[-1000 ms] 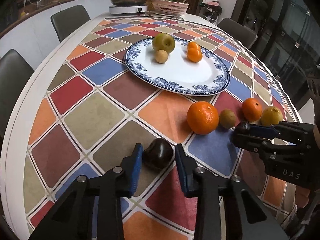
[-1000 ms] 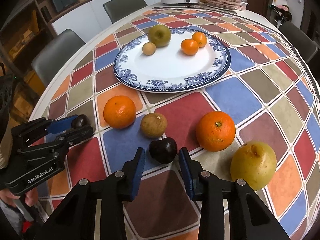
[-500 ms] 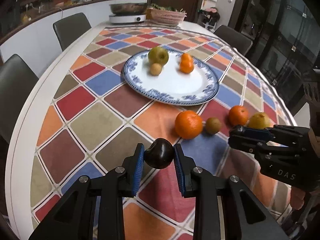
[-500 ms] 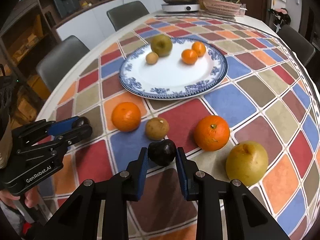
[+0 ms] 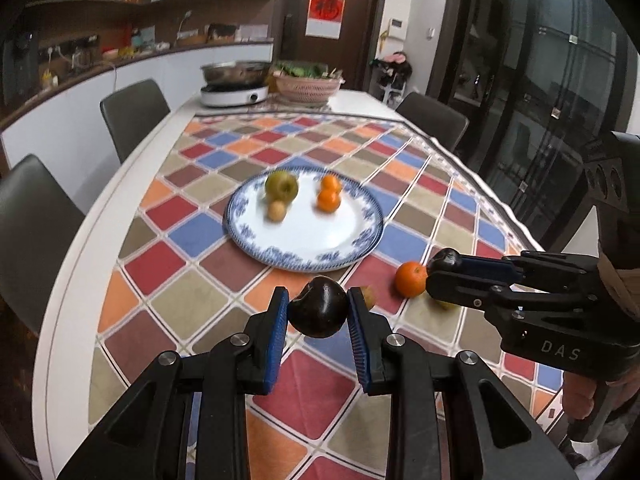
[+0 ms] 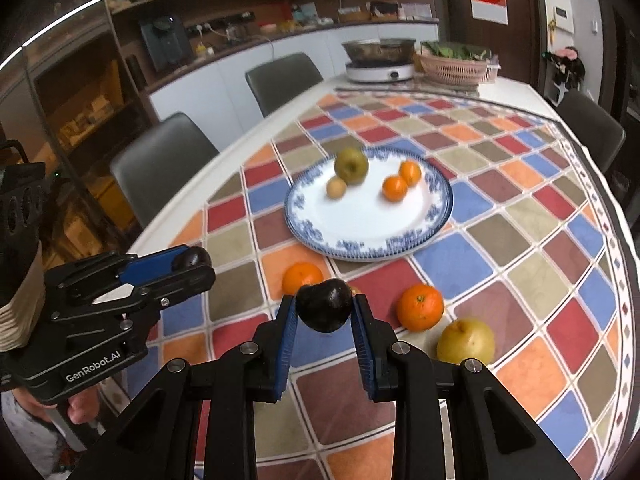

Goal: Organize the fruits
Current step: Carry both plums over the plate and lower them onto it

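Near half of the blue-rimmed white plate (image 6: 438,216): bare white surface, open to approach from the front.
Far half of plate: taken up by a green apple (image 6: 351,165), a small tan round fruit (image 6: 336,189) and two small orange tangerines (image 6: 401,181).
Checkered worktop (image 6: 532,240) between plate and tongs: crossed by two larger oranges (image 6: 420,306) and a yellow pear (image 6: 465,341); gaps are left between them.
Right of plate: worktop is clear.
Far end: an induction cooker with steel pot (image 6: 379,62) and a pink woven basket (image 6: 454,66).
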Demonstrator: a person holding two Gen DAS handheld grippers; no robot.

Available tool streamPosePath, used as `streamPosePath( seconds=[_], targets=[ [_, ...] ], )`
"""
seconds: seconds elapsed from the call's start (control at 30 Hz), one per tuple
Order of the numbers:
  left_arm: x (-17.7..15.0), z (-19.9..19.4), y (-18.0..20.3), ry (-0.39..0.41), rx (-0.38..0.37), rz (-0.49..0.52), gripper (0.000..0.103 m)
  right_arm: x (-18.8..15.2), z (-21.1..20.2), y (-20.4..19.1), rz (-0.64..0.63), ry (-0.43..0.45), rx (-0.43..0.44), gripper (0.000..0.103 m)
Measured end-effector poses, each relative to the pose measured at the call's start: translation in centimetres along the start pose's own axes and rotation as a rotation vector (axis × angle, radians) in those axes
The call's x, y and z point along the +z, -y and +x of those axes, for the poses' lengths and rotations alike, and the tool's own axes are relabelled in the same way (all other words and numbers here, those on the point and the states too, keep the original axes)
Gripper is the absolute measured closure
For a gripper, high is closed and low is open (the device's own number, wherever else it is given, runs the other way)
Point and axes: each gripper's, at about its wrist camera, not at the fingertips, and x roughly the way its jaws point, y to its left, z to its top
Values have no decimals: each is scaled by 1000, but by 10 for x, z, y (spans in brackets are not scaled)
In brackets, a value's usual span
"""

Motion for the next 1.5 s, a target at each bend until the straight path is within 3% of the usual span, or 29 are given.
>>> streamPosePath(
  seconds=[0.37,0.67,1.07,1.5],
  targets=[
    [38,-16,16,82,-9,71,73,24,-30,4,-30,85,3,74],
    [69,-5,19,105,-30,87,73,58,-36,19,-57,127,-14,74],
    [100,50,5,36,-70,58,73,98,4,47,-84,62,-29,74],
    [111,132,-16,-92,-105,35,73,110,76,79,-66,-69,-32,74]
  ],
)
